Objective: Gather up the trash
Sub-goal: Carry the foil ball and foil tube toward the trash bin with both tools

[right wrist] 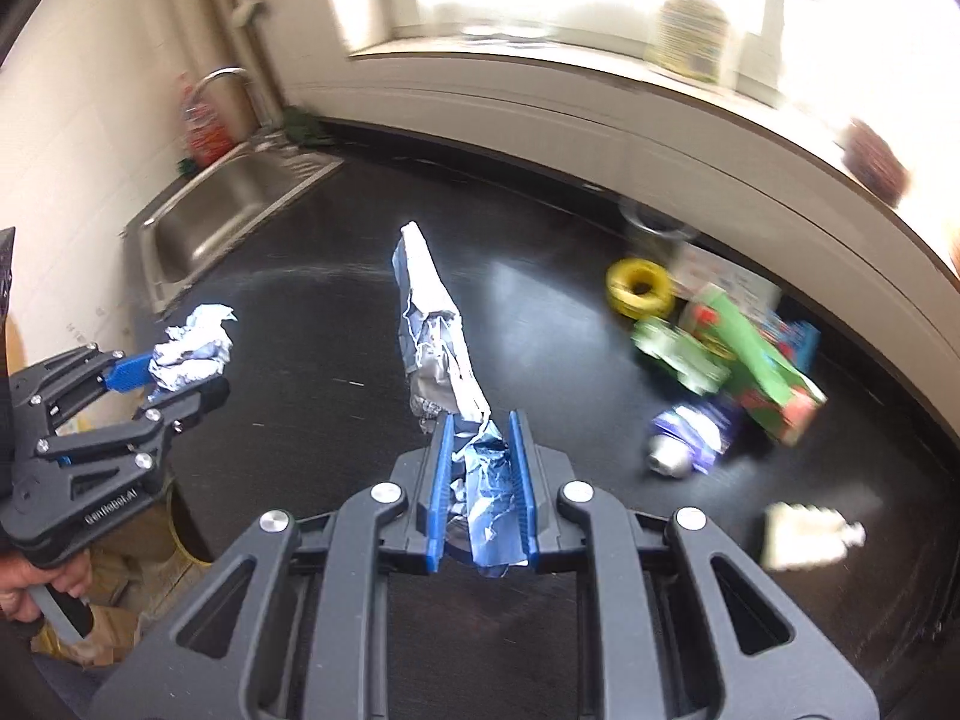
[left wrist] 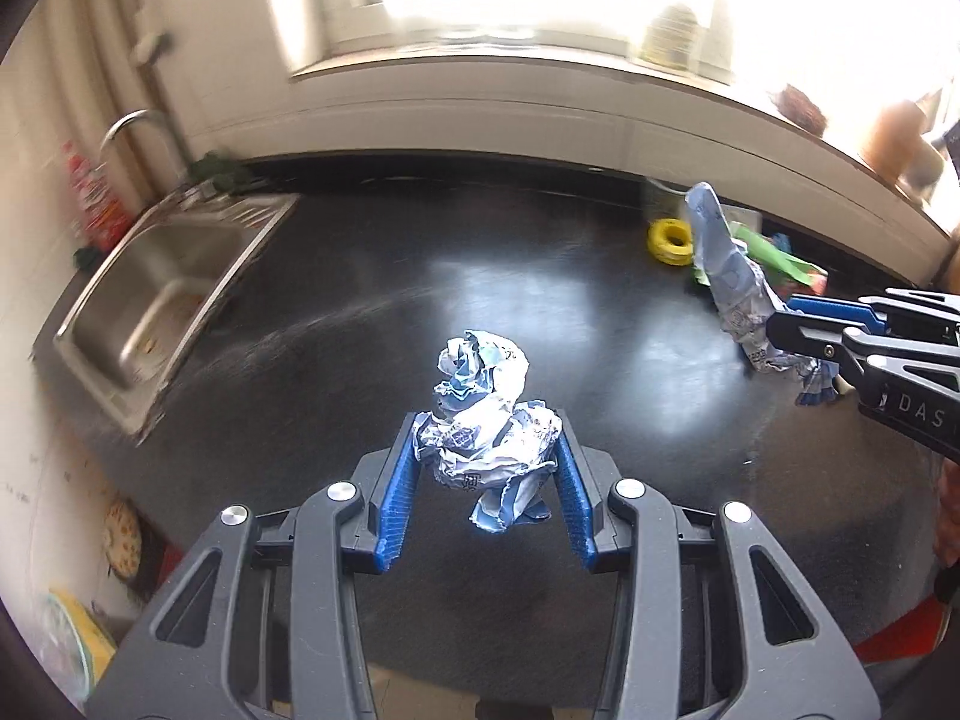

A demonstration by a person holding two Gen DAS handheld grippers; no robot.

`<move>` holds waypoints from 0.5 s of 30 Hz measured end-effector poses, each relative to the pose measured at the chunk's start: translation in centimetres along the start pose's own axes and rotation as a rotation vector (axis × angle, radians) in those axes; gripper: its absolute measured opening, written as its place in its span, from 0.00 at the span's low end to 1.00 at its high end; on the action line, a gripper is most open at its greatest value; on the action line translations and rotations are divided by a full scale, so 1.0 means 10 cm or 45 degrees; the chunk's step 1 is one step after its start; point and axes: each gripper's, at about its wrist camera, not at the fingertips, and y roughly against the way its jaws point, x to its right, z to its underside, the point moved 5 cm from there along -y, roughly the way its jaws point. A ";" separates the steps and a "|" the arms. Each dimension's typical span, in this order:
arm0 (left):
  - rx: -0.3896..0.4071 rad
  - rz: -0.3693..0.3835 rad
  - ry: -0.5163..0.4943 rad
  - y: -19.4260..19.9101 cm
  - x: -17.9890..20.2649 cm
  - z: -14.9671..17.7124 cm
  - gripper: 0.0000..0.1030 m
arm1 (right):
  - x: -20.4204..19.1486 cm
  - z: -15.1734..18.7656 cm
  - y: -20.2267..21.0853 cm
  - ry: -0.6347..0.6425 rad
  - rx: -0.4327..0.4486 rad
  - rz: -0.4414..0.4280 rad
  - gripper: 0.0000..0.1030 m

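My left gripper (left wrist: 485, 441) is shut on a crumpled blue-and-white wrapper ball (left wrist: 486, 402) and holds it above the black counter (left wrist: 360, 312). The same gripper (right wrist: 180, 378) and ball (right wrist: 192, 348) show at the left of the right wrist view. My right gripper (right wrist: 480, 438) is shut on a long, flattened blue-and-silver wrapper (right wrist: 435, 336) that sticks up and forward. This wrapper (left wrist: 729, 276) and the right gripper (left wrist: 780, 330) show at the right of the left wrist view. More trash lies on the counter: a crushed blue-and-silver wrapper (right wrist: 687, 438) and a white scrap (right wrist: 807, 534).
A steel sink (left wrist: 156, 300) with a tap is set in the counter's left end. A yellow coil (right wrist: 639, 288) and green and red cartons (right wrist: 738, 360) lie at the back right by the wall. Bottles stand on the bright windowsill (right wrist: 690, 30). A bin opening (right wrist: 180, 534) shows below the counter edge.
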 end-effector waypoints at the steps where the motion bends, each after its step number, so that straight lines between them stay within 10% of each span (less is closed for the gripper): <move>1: 0.002 -0.035 0.041 0.06 -0.17 0.08 0.41 | -0.16 -0.04 -0.04 0.029 -0.003 -0.030 0.19; 15: -0.097 -0.368 0.622 0.44 -2.30 1.87 0.41 | -3.29 0.14 -0.90 0.534 -0.240 -0.546 0.19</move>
